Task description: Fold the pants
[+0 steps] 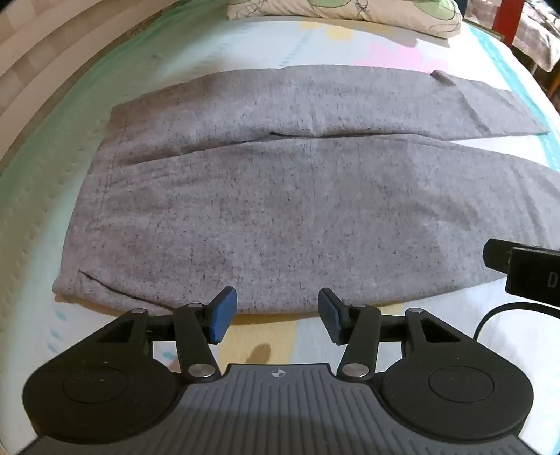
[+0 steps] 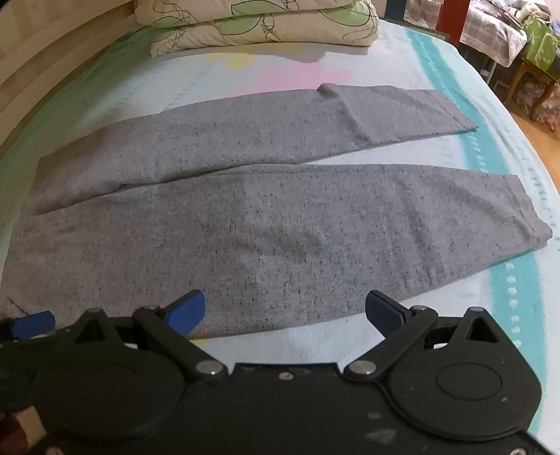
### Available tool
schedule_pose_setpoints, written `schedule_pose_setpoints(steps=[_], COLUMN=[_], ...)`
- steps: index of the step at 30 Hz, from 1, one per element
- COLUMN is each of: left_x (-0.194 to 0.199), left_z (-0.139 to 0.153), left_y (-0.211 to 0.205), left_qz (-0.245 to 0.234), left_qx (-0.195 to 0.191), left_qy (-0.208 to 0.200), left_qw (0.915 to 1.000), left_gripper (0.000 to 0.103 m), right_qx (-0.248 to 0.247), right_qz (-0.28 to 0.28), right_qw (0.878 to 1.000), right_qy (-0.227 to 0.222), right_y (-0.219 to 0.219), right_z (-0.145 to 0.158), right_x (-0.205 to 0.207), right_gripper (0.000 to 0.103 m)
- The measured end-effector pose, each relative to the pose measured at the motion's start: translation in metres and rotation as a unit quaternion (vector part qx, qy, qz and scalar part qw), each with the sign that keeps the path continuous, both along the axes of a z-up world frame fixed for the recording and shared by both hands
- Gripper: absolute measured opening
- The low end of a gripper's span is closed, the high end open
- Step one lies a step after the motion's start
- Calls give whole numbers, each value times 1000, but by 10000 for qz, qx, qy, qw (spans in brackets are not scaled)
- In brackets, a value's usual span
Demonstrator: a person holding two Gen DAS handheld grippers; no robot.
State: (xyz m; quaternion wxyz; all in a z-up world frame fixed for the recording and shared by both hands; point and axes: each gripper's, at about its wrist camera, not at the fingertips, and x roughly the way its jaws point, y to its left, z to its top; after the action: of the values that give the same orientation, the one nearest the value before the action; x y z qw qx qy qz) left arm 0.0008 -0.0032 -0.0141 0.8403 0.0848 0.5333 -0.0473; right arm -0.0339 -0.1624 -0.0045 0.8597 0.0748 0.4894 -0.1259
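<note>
I find the grey pants (image 1: pixel 280 196) spread flat on the bed (image 1: pixel 42 217), filling the centre of both views, with the waistband at the left of each frame and the two legs running toward the right. The legs lie side by side and part toward the cuffs; in the right wrist view the far leg (image 2: pixel 385 108) ends in the upper right of the frame and the near leg (image 2: pixel 420 217) ends at the right edge. No fold has been made yet, so I judge the task to be at its opening step: taking hold of the near long edge. My left tongs (image 1: pixel 277 320) stand wide apart at the bottom centre of their view, empty, just short of the near hem of the pants close to the waistband end. My right tongs (image 2: pixel 285 311) are also spread wide and empty, at the bottom centre of their view, with the near edge of the near leg passing between the blue pads (image 2: pixel 185 311); whether the pads touch the cloth I cannot tell. The next move, in my judgement, calls for both tongs to close on that near edge together, then lift and carry it over onto the far leg so the two legs stack evenly. A folded quilt (image 2: pixel 259 24) sits at the top of the frame, well apart from the pants.
</note>
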Motion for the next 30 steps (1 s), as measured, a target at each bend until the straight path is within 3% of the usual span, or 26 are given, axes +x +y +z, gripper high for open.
schedule_pose_setpoints(steps=[20, 30], left_x=[-1, -1], left_z=[0, 0], left_y=[0, 1], left_qz=[-77, -86], left_qx=[60, 60], left_qy=[-47, -43], left_qw=[9999, 9999], left_gripper=[50, 50], right_qx=[22, 116], right_qz=[-30, -31], right_qw=[10000, 9997], right_qy=[38, -194], right_y=[6, -1], right_z=[-5, -4], right_x=[2, 0], right_gripper=[103, 103])
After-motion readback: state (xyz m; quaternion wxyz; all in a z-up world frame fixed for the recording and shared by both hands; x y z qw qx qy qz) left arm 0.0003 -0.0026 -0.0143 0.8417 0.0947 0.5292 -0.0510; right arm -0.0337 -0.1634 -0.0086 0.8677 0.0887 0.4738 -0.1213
